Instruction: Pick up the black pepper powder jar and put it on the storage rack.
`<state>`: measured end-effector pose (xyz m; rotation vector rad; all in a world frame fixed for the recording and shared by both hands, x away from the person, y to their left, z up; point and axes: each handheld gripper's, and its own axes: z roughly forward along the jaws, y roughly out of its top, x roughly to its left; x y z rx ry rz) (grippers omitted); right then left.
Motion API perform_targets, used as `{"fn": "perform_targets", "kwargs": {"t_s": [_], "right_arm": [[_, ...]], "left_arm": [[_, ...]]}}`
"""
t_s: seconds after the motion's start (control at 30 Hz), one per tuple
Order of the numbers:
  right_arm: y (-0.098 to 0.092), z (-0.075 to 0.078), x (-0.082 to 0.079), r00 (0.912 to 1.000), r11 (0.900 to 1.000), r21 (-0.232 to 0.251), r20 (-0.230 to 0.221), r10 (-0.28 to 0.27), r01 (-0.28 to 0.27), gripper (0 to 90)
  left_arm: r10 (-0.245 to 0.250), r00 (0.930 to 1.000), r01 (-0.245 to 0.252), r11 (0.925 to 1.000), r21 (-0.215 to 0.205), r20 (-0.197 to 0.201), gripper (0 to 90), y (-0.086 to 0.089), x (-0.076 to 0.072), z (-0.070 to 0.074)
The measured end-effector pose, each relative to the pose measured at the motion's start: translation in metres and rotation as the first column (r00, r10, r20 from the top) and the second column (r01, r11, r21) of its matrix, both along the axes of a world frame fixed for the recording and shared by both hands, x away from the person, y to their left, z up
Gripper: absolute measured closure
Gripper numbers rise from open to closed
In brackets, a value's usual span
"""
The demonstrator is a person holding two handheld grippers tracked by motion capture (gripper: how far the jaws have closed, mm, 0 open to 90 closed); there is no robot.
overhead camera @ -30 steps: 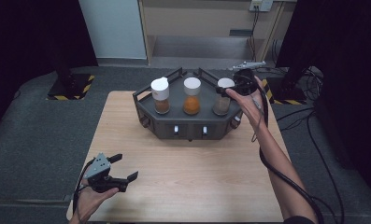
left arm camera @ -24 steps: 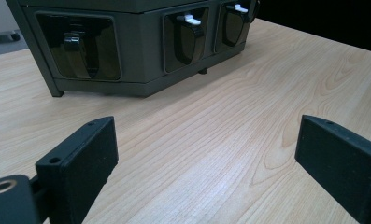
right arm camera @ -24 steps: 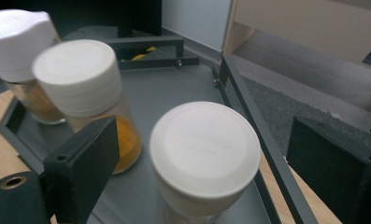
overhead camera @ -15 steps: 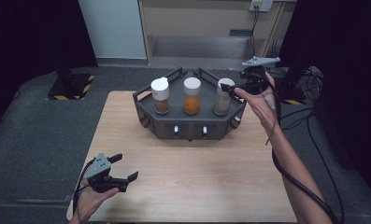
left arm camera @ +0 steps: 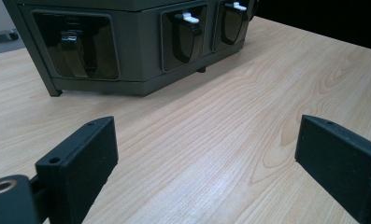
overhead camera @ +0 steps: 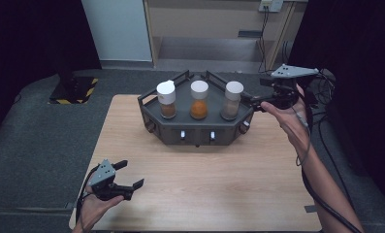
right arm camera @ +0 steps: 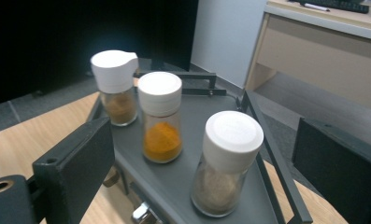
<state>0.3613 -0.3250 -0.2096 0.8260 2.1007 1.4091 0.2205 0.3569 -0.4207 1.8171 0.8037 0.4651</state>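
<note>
1. Spice jars: three white-capped jars stand upright in a row on the dark grey rack [overhead camera: 153, 108] at the far side of the worktop [overhead camera: 214, 184].
2. Your right hand-held gripper [overhead camera: 256, 100] sits just beside the rightmost jar [overhead camera: 232, 100], at the rack's right end. Its jaws have just been opening and stand apart, nothing between them.
3. Your left hand-held gripper [overhead camera: 130, 174] rests low at the near left corner, jaws apart, empty.
</note>
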Motion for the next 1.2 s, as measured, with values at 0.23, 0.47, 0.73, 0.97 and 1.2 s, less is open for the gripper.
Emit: {"fn": "perform_targets", "kwargs": {"t_s": [0.23, 0.47, 0.73, 0.97, 1.2], "right_arm": [[-0.019, -0.005, -0.024, 0.9983, 0.999, 0.016, 0.050, 0.030, -0.031, 5.9], [-0.031, -0.014, -0.045, 0.9946, 0.997, 0.027, 0.076, 0.071, -0.073, 5.9], [-0.038, -0.025, -0.064, 0.9865, 0.990, 0.027, 0.096, 0.132, -0.135, 6.2], [-0.039, -0.034, -0.079, 0.9805, 0.984, 0.030, 0.100, 0.169, -0.173, 6.3], [-0.044, -0.052, -0.096, 0.9812, 0.984, 0.042, 0.088, 0.172, -0.176, 6.3]], "left_arm": [[0.000, 1.0000, 0.000, 1.0000, 0.001, -0.001, 4.6, 0.000, 0.000, 0.000], [-0.002, 1.0000, 0.002, 1.0000, 0.001, -0.002, 4.6, 0.000, 0.000, 0.000], [-0.004, 1.0000, 0.004, 1.0000, 0.002, -0.003, 4.6, 0.000, 0.001, 0.000], [-0.005, 1.0000, 0.005, 1.0000, 0.001, -0.003, 4.6, 0.000, 0.000, 0.000], [-0.005, 1.0000, 0.005, 1.0000, -0.001, -0.003, 4.6, 0.000, 0.000, 0.000]]}}
